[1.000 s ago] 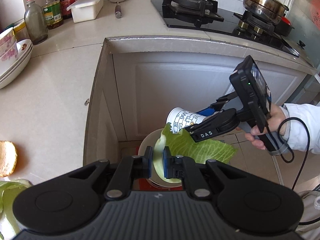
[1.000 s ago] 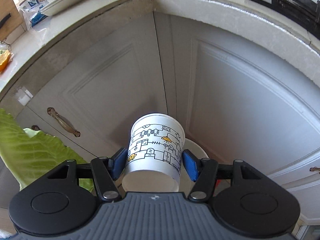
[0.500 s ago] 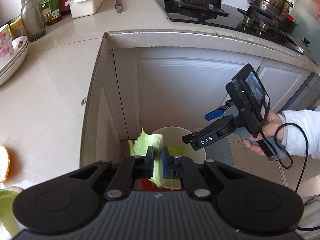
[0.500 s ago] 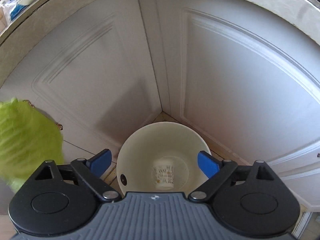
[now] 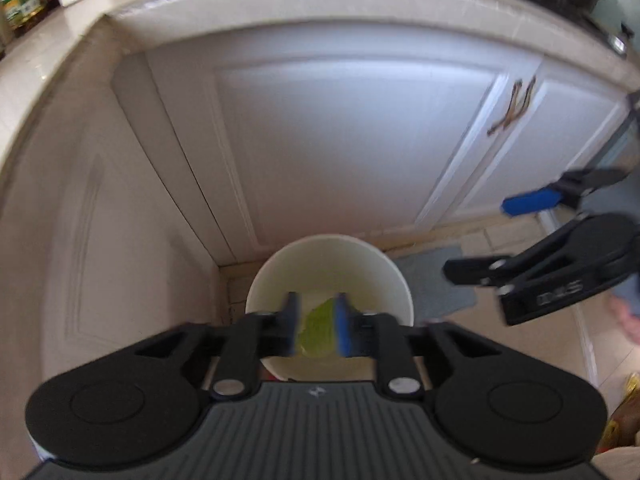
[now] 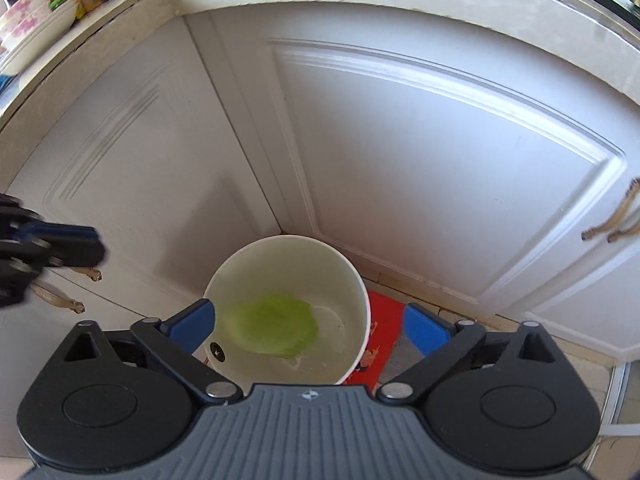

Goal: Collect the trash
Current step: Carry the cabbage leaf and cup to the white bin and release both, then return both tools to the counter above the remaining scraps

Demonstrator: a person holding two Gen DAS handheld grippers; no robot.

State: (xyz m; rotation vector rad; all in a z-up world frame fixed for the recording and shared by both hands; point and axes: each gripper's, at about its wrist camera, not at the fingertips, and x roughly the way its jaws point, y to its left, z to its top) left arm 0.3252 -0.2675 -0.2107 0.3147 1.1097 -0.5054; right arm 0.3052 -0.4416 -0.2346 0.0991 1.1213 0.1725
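White cabinet doors [image 6: 420, 160] meeting at a corner, with a cream bin [image 6: 288, 248] on the floor below.
Right gripper [image 6: 308, 326] spread wide and empty above the bin; left gripper [image 5: 316, 330] parted narrowly, gripping nothing; a blurred green cabbage leaf [image 6: 272, 328] seen inside the bin's mouth, whether falling or landed unclear.

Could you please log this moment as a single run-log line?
left hand-held gripper: open over bin | right hand-held gripper: open, empty | cabbage leaf: inside white bin | bin: floor, cabinet corner
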